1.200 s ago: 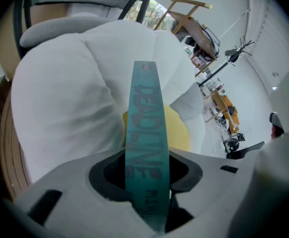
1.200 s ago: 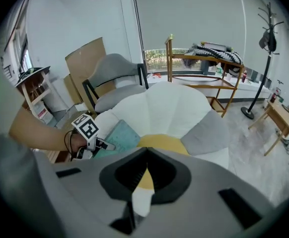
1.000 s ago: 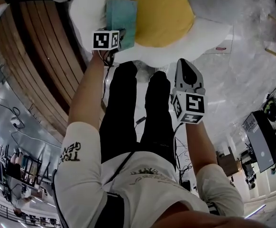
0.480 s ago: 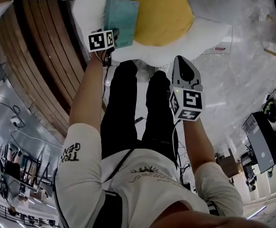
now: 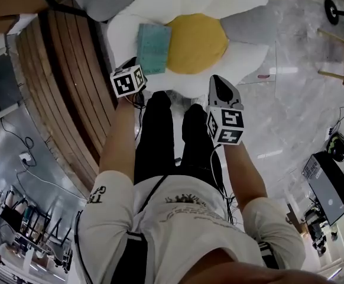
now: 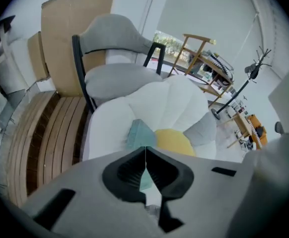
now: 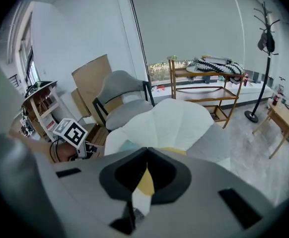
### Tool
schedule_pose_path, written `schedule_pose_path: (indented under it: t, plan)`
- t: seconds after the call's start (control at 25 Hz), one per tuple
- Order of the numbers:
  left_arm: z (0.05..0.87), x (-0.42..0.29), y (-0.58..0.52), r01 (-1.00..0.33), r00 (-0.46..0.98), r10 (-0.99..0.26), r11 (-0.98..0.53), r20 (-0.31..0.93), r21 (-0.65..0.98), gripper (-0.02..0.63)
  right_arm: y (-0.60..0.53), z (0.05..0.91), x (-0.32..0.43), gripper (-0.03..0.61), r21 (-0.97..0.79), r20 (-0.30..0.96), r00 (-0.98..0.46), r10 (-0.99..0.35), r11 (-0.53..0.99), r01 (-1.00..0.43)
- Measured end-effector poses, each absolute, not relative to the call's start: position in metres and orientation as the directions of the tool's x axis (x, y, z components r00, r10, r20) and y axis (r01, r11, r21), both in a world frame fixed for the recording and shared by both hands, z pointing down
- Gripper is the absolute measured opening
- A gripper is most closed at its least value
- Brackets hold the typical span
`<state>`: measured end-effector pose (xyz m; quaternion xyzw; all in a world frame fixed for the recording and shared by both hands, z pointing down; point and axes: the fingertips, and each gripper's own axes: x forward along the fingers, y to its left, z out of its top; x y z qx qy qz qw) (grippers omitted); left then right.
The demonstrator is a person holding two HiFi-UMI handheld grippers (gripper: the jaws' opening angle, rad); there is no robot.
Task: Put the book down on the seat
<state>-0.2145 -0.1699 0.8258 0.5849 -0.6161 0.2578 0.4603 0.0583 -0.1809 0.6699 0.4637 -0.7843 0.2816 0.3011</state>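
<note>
Far left, head view: curved wooden slat platform [image 5: 54, 99] running alongside the seat. White socket [image 5: 25, 157] with a trailing cable on the grey surface beyond it. Behind the seat, from the left gripper view: grey upholstered chair [image 6: 115, 53] on a black frame. Flat cardboard sheet [image 6: 75, 33] leaning on the wall behind that.

Left gripper [image 5: 134, 65]: held at the seat's near-left edge, just short of the book and apart from it. Jaws drawn together tip to tip, gripping nothing.

Teal book [image 5: 153, 48]: lying flat on the flower-shaped seat [image 5: 246, 61], on a white petal. Right edge against the yellow centre cushion [image 5: 197, 43]. Partly masked by the closed jaw tips in the left gripper's own view; otherwise in plain sight.

Right gripper [image 5: 218, 80]: hanging above the person's right leg [image 5: 198, 141], near the seat's front edge, well apart from the book. Jaws closed on each other, empty.

Right of the seat: pale, glossy marble-look floor [image 5: 290, 117]. From the right gripper view: tiered wooden rack [image 7: 206, 78] by the window strip under a drawn blind, black coat stand [image 7: 266, 48], small wooden side table [image 7: 283, 115]. Low right in the head view: black box [image 5: 330, 185] among cables, possibly a projector or computer case, too small to settle.
</note>
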Motion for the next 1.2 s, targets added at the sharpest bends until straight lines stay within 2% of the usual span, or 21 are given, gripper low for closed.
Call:
schedule_pose_path:
  t: [0.2,0.68,0.96,1.2]
  plan:
    - [0.729,-0.173,-0.181,-0.962,0.168,-0.559,0.086,0.812,0.258,0.021,-0.198,0.608,0.056,0.028,-0.161,0.7,-0.405,-0.588,0.423,-0.892]
    - [0.478,-0.108,-0.27,-0.96,0.234,-0.804,-0.101,0.546,0.263,0.021,-0.286,0.444,0.057,0.028,-0.126,0.469,-0.406,-0.785,0.395,-0.91]
    - [0.371,-0.073,-0.281,-0.967,0.248,-0.865,-0.199,0.436,0.157,0.021,-0.307,0.346,0.046,0.028,-0.108,0.307,-0.433,-0.848,0.421,-0.901]
    - [0.269,-0.063,-0.289,-0.965,0.259,-0.922,-0.237,0.289,0.109,0.021,-0.3,0.261,0.059,0.028,-0.083,0.137,-0.423,-0.895,0.415,-0.906]
